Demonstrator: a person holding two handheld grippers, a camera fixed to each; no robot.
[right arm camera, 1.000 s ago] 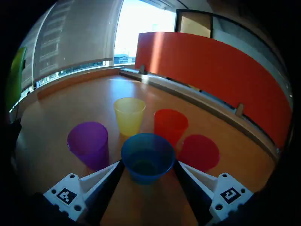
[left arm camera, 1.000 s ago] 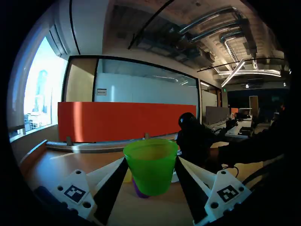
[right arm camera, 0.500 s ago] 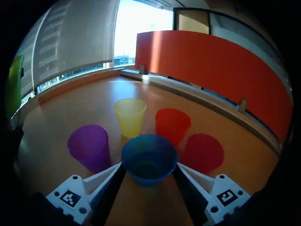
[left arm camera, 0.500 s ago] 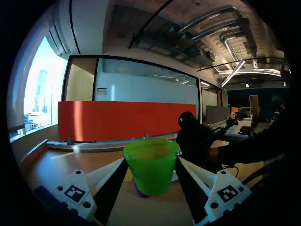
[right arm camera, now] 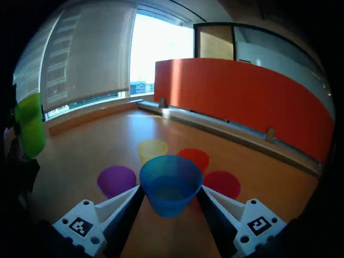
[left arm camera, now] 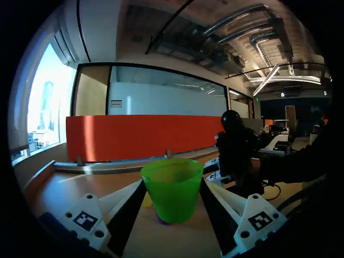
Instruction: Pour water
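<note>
**Green cup at 9 o'clock from the water-bearing blue cup**

The right tool (right arm camera: 170, 189) is clamped on a blue cup (right arm camera: 170, 202), upright and lifted above the table (right arm camera: 81, 150), with what looks like water (right arm camera: 169, 194) low inside it. The left tool (left arm camera: 172, 182) grips a green cup (left arm camera: 173, 198) between both fingers, also upright and raised.

In the right gripper view the green cup sits far out at 9 o'clock, a little higher than the blue rim and well apart from it. That is the relation the pour turns on. As I judge it, the blue cup has to travel toward 9 o'clock and tip that way once its lip is over the green rim. In the left gripper view a dark shape at about 3 o'clock seems to be the other tool and its hand.

Four cups stand on the table beneath the blue one: yellow cup (right arm camera: 152, 150) at 11 o'clock, red cup (right arm camera: 194, 156) at 1, purple cup (right arm camera: 116, 180) at 9 and crimson cup (right arm camera: 223, 184) at 3. Nothing stands between the two held cups. An early tilt would likely spill onto this cluster.
</note>
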